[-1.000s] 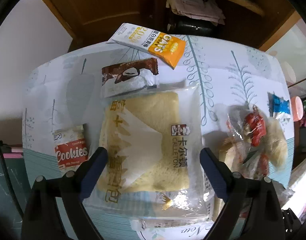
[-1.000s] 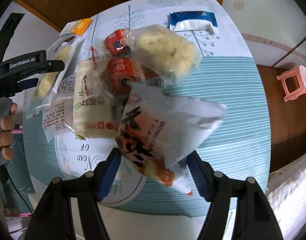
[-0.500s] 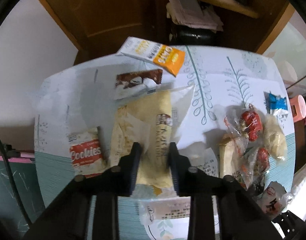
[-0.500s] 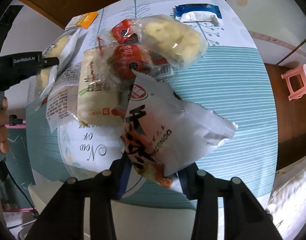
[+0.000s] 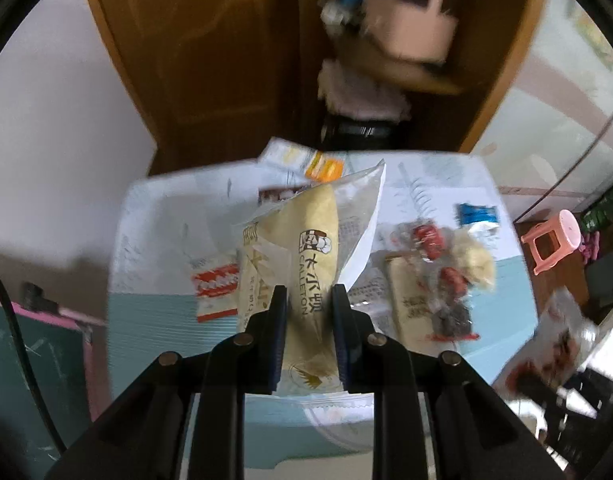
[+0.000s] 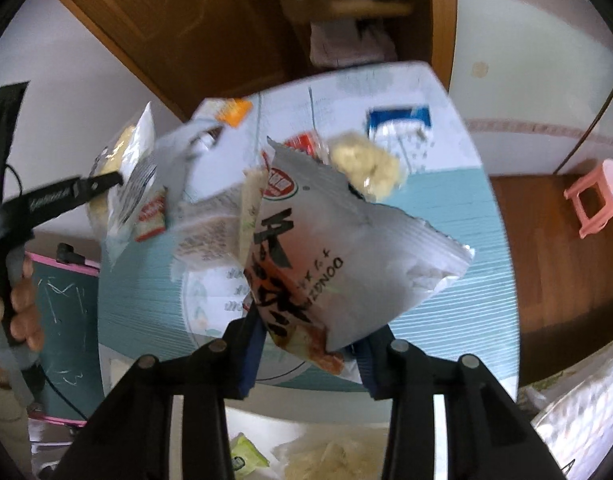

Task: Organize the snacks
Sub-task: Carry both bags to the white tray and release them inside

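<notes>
Since the earlier frames both grippers have closed on packets and lifted them off the tabletop (image 5: 154, 312). The left gripper (image 5: 306, 312) has its fingers (image 5: 280, 320) drawn narrow, pinching the bread pack (image 5: 310, 248) near its lower end; the pack stands nearly upright at frame centre, folded between the pads. The right gripper (image 6: 306, 344) holds the silver bag (image 6: 338, 248) by its lower edge, fingers (image 6: 252, 344) at a middling gap; the bag leans toward the right of the frame.

Beyond, on the tabletop: a cookie pack (image 5: 214, 288) at left, an orange packet (image 5: 322, 166) at the far edge, a blue packet (image 5: 476, 216) and a heap of red-wrapped snacks (image 5: 434, 264) at right.

Risk, as judged: each packet is held by one end only, so slick film could slip out during a swing, and the tight pinch may crush the bread.

Motion blur smears most labels. The destination for the snacks cannot be made out; the items at the bottom of the right view are cut off.
</notes>
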`<state>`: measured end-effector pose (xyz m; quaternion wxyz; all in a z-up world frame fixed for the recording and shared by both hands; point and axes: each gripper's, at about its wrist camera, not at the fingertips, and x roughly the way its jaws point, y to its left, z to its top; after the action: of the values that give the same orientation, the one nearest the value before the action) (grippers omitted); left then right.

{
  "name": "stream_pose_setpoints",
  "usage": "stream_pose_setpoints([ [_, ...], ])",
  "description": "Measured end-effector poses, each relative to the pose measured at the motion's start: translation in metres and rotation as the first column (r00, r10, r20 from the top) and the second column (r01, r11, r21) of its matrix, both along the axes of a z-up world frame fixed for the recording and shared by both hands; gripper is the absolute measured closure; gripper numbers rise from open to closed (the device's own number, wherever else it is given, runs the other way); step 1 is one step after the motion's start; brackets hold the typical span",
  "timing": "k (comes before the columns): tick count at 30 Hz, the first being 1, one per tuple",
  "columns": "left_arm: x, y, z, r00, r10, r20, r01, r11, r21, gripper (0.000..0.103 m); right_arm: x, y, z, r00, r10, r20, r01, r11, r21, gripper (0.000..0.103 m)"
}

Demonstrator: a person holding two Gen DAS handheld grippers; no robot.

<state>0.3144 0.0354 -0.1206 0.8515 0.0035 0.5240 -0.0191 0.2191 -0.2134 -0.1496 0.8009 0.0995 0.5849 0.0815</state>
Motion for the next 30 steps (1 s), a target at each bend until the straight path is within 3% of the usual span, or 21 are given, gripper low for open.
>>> stream_pose_setpoints([
  [5, -0.076, -0.004, 0.068, 0.991, -0.051, 0.125, 0.058, 0.997, -0.048, 0.084, -0.029, 0.004, 0.045, 0.994, -0.002, 0.114, 0.001, 1.0, 0.006, 0.063],
  [12, -0.168, -0.012, 0.113, 0.98, -0.085, 0.179, 0.11, 0.985, -0.136, 0.084, -0.082, 0.014, 0.103, 0.97, 0.031, 0.24, -0.037, 0.999, 0.019, 0.063],
  [20, -0.236, -0.028, 0.12, 0.978, -0.077, 0.195, 0.109, 0.982, -0.157, 0.084, -0.147, 0.017, 0.13, 0.948, 0.082, 0.307, -0.085, 0.996, -0.004, 0.063],
  [30, -0.264, -0.053, 0.083, 0.991, -0.074, 0.116, 0.085, 0.991, -0.1, 0.084, -0.185, 0.011, 0.114, 0.954, 0.11, 0.278, -0.104, 0.994, -0.035, 0.063],
])
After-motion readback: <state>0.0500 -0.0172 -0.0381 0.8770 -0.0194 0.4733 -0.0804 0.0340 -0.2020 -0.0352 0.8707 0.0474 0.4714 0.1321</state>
